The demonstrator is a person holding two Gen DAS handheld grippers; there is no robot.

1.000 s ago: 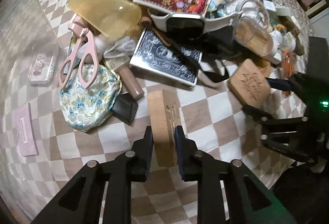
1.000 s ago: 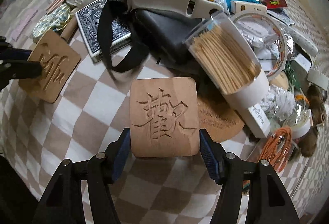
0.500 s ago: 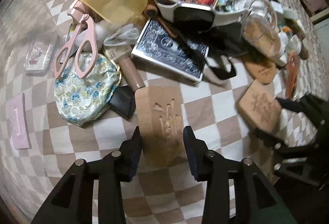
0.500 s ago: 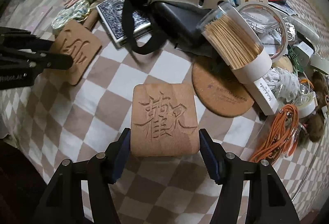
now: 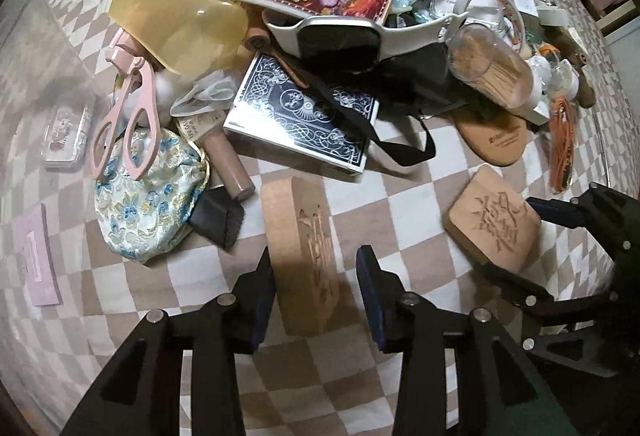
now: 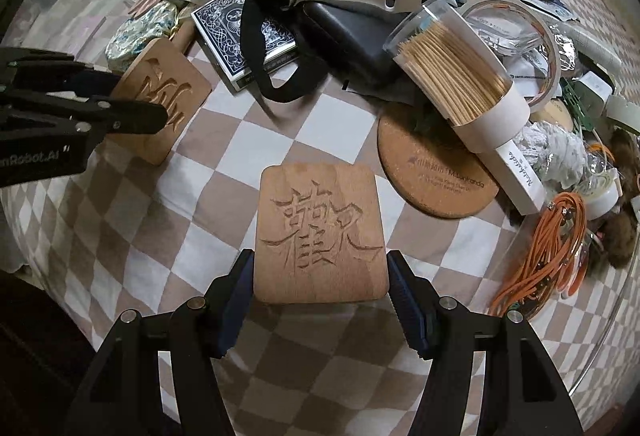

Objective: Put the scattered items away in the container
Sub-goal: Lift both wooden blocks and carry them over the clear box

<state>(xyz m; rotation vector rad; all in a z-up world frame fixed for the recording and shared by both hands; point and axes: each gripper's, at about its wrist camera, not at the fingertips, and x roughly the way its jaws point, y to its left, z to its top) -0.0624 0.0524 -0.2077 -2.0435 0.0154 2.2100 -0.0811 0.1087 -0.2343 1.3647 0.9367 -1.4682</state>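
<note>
In the right wrist view my right gripper (image 6: 320, 276) is shut on a square wooden coaster (image 6: 320, 232) with a carved character, held a little above the checked cloth. The left wrist view shows that gripper (image 5: 512, 236) and its coaster (image 5: 492, 220) at the right. My left gripper (image 5: 316, 288) straddles a second carved wooden coaster (image 5: 300, 256) that rests tilted on the cloth. A gap shows at its right pad, so the jaws are open. From the right wrist view, the left gripper (image 6: 136, 98) hovers over that coaster (image 6: 168, 92).
A pile fills the far side: a card box (image 5: 304, 116), a toothpick jar (image 6: 456, 76), a round cork coaster (image 6: 436, 172), pink scissors (image 5: 128, 124), a floral pouch (image 5: 148, 196) and orange cord (image 6: 548, 252). A clear plastic edge (image 6: 618, 276) curves along the right.
My left jaws have opened and the coaster they pinched edge-on now rests on the cloth. The right gripper has drawn its coaster back from the pile, uncovering the cork coaster.
</note>
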